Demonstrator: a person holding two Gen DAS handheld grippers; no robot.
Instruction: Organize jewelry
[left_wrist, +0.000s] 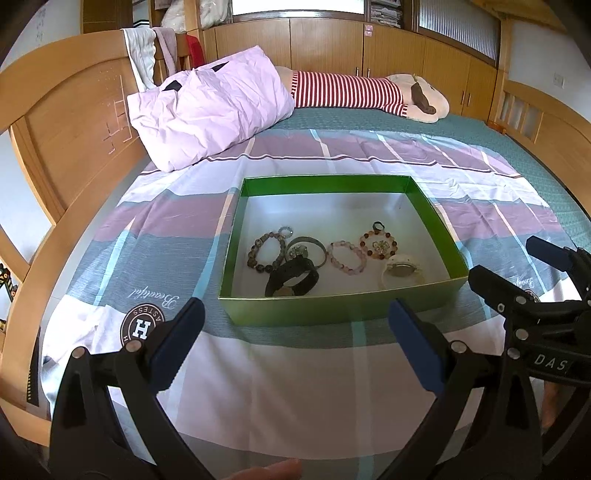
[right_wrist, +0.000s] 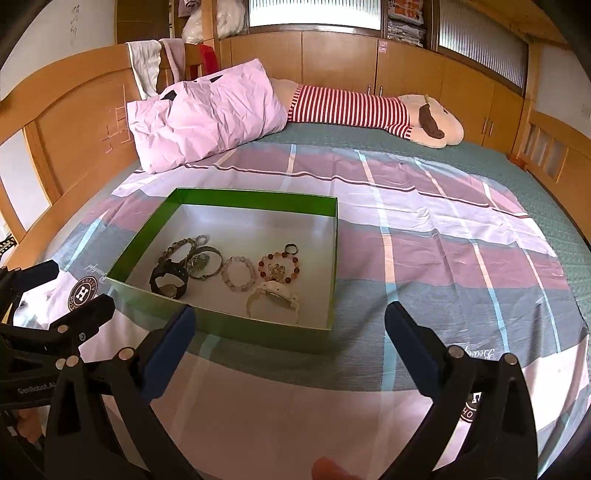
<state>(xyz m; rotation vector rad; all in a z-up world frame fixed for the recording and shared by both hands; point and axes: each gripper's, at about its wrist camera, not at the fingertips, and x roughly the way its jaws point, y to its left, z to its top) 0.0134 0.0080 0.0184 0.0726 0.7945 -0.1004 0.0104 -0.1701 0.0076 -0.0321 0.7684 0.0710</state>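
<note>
A green box (left_wrist: 332, 312) with a white floor lies on the bed and holds the jewelry: a dark bead bracelet (left_wrist: 266, 248), a metal bangle (left_wrist: 310, 248), a black watch (left_wrist: 291, 281), a pink bead bracelet (left_wrist: 347, 256), an amber bead bracelet (left_wrist: 377, 244) and a white watch (left_wrist: 400, 271). My left gripper (left_wrist: 295, 343) is open and empty just in front of the box. My right gripper (right_wrist: 291, 350) is open and empty at the box's (right_wrist: 258, 332) near right corner. The right gripper's fingers (left_wrist: 495, 284) show in the left wrist view.
A plaid purple, grey and white sheet (left_wrist: 295, 387) covers the bed. A pink pillow (left_wrist: 210, 107) and a striped plush toy (left_wrist: 354, 90) lie at the far end. A wooden headboard (left_wrist: 62, 140) stands at the left, wooden cabinets (left_wrist: 369, 48) behind.
</note>
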